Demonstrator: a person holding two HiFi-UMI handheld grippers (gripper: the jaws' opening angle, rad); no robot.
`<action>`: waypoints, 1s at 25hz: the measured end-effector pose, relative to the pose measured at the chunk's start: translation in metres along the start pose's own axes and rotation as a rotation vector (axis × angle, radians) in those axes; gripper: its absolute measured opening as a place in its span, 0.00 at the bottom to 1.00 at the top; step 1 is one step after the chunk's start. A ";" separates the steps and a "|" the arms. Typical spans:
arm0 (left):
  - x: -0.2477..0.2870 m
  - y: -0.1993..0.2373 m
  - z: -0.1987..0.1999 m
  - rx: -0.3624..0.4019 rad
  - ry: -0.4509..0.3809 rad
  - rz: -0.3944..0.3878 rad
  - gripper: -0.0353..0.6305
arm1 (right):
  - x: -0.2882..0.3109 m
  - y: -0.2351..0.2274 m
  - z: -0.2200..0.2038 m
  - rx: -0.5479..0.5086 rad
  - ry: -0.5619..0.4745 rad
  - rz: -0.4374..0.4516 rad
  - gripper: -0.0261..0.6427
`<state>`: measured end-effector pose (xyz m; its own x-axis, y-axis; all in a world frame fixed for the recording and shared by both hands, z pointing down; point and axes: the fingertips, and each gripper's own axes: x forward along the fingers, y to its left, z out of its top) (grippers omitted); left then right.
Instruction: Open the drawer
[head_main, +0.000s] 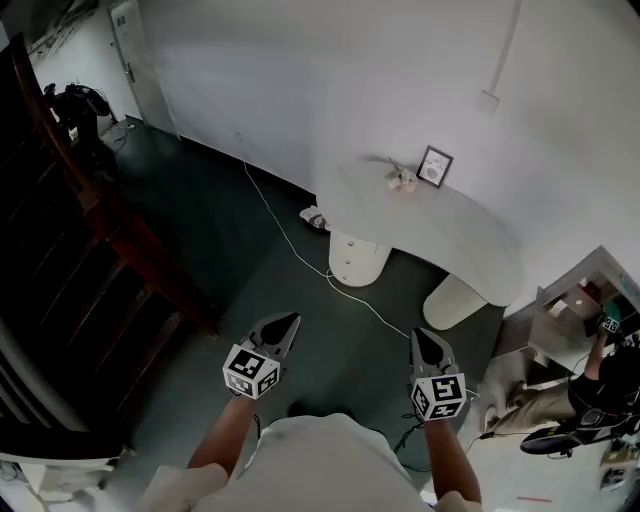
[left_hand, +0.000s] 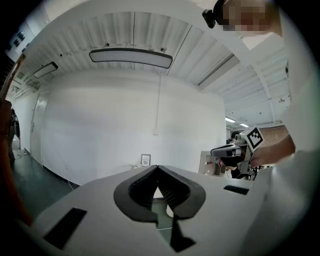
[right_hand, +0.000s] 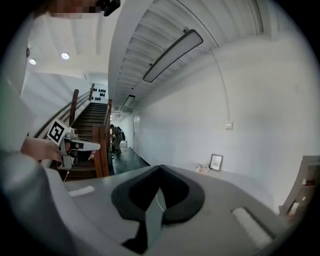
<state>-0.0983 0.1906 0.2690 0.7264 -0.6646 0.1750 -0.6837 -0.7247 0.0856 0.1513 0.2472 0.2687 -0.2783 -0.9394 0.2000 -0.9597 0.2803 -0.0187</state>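
Observation:
My left gripper (head_main: 291, 320) and right gripper (head_main: 421, 334) are held out side by side above the dark green floor, both shut with nothing between the jaws. In the left gripper view the jaw tips (left_hand: 157, 168) meet, and the right gripper (left_hand: 233, 150) shows off to the right. The right gripper view shows its own tips (right_hand: 160, 168) closed, with the left gripper (right_hand: 76, 145) at the left. Ahead stands a white curved table (head_main: 440, 228) on rounded pedestals (head_main: 357, 258). I cannot make out a drawer front from here.
A small picture frame (head_main: 434, 167) and a pale ornament (head_main: 402, 180) sit on the table's far edge. A white cable (head_main: 288, 232) runs across the floor past slippers (head_main: 314, 217). A dark wooden stair rail (head_main: 95, 205) fills the left. A seated person (head_main: 598, 392) is at the right.

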 end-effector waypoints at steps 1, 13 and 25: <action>0.001 -0.001 0.000 0.001 0.000 0.000 0.06 | -0.001 -0.001 0.000 0.000 -0.001 0.000 0.06; 0.008 -0.024 -0.004 0.007 0.006 0.007 0.06 | -0.011 -0.015 -0.003 -0.005 -0.008 0.013 0.06; 0.024 -0.061 -0.016 -0.006 0.023 0.028 0.06 | -0.029 -0.045 -0.013 0.002 -0.008 0.035 0.06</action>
<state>-0.0407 0.2219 0.2832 0.7050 -0.6805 0.1999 -0.7044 -0.7045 0.0859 0.2030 0.2642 0.2767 -0.3123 -0.9305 0.1916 -0.9494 0.3129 -0.0277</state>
